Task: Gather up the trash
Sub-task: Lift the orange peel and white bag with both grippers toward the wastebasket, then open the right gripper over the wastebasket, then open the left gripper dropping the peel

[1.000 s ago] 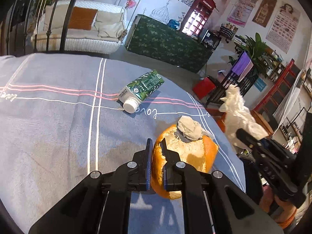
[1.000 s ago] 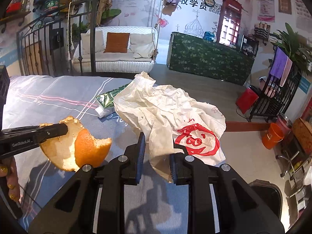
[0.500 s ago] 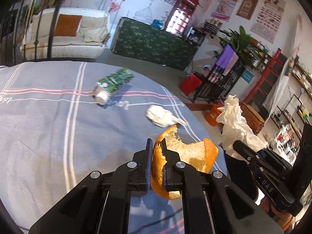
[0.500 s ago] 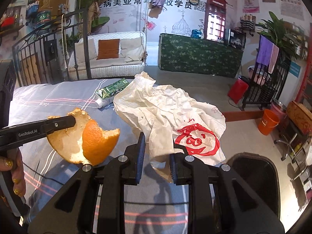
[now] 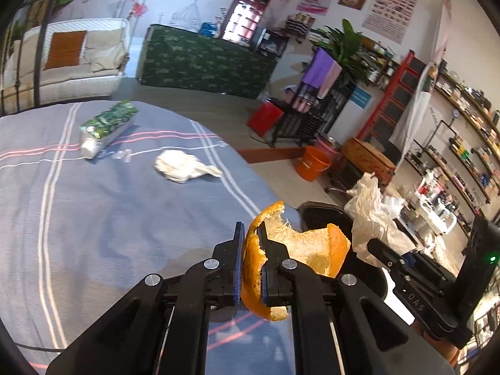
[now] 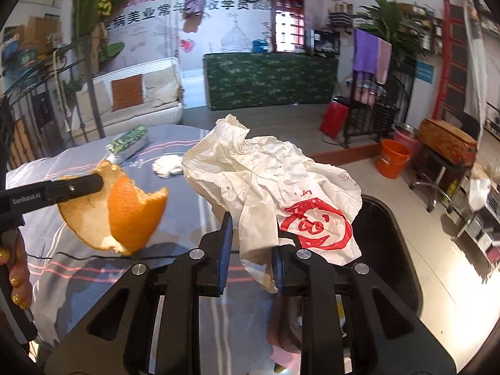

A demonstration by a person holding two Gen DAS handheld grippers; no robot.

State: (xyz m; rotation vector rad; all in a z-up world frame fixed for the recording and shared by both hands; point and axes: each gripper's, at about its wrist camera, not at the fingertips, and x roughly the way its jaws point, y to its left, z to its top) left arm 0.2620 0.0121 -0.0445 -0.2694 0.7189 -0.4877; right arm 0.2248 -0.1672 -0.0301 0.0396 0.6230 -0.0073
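Observation:
My left gripper (image 5: 251, 234) is shut on a large orange peel (image 5: 300, 250), held in the air at the table's right edge beside a black trash bin (image 5: 325, 215). The peel also shows in the right wrist view (image 6: 131, 212). My right gripper (image 6: 251, 228) is shut on a crumpled white plastic bag with a red print (image 6: 281, 187), held over the table edge next to the bin (image 6: 384, 243). The bag also shows in the left wrist view (image 5: 372, 218). On the grey-blue tablecloth (image 5: 93, 212) lie a green carton (image 5: 107, 125) and a crumpled white tissue (image 5: 181, 168).
Beyond the table stand an orange bucket (image 5: 312, 165), a red bin (image 5: 265, 115), a black rack (image 5: 306, 115) and a green-covered counter (image 5: 203, 62). A white sofa (image 5: 72, 62) stands at the back left. Shelves line the right wall.
Both grippers have moved right with their loads, toward the table's right edge. The black bin has come into view beside them. The carton and tissue now lie farther away.

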